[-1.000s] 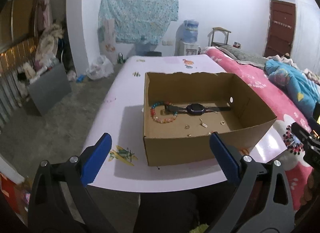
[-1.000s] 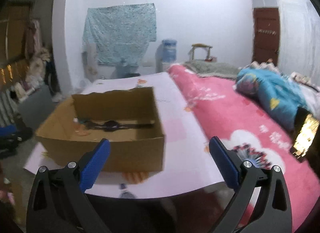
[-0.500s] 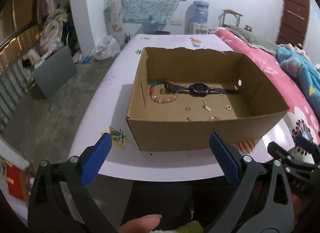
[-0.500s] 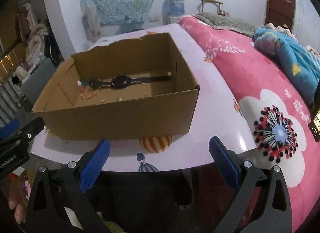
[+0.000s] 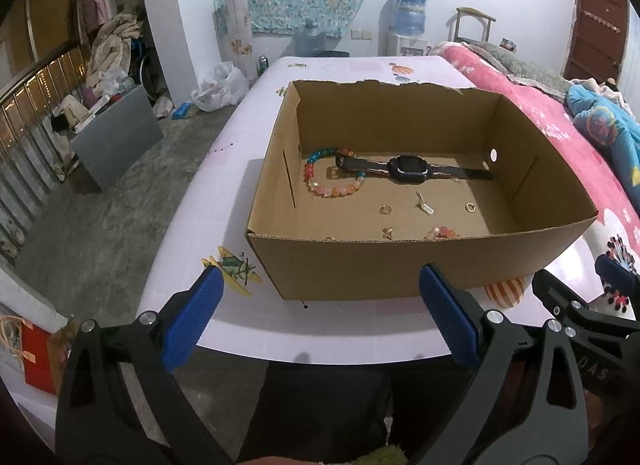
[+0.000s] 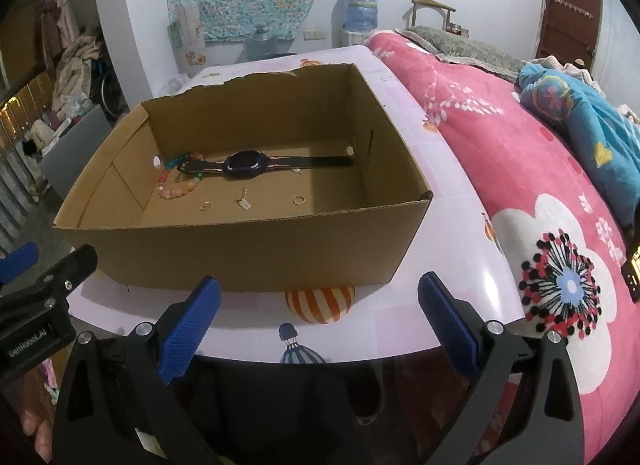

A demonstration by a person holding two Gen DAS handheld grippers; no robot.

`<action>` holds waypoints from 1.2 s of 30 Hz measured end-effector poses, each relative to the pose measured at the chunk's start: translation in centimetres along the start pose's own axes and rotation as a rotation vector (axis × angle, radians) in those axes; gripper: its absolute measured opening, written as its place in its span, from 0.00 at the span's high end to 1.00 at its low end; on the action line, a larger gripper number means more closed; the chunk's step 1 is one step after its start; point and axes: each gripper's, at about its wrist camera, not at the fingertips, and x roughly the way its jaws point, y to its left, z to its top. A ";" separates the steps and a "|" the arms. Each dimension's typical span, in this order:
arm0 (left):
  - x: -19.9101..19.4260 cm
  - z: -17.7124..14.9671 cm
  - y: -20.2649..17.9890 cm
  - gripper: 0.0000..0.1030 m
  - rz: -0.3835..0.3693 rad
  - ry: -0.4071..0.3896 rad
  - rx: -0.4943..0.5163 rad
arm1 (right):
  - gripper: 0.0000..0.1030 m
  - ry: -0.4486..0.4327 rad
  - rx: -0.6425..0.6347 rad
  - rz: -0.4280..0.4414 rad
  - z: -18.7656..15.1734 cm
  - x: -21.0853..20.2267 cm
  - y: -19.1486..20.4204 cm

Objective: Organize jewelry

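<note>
both grippers dipped closer since earlier frame; cardboard box (image 5: 416,265) looms larger. left gripper (image 5: 320,321) and right gripper (image 6: 318,321) gape empty near table edge. watch (image 5: 410,169), bead bracelet (image 5: 328,187) lie gathered on box floor, far left.

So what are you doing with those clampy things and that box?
A person holds a left gripper and a right gripper, both open and empty, near the table edge. The cardboard box holds a watch, a bead bracelet and small gold pieces. Nothing is being gripped now.
</note>
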 end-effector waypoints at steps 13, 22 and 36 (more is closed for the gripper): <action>0.5 -0.1 -0.4 0.08 0.001 0.024 0.002 | 0.07 0.010 0.019 0.004 0.2 0.3 -0.6; 0.6 -0.1 -0.5 0.08 -0.002 0.032 -0.001 | 0.07 0.006 0.017 0.003 0.3 0.2 -0.6; 0.5 -0.1 -0.5 0.08 -0.002 0.032 -0.003 | 0.07 -0.002 0.011 0.006 0.6 -0.2 -0.4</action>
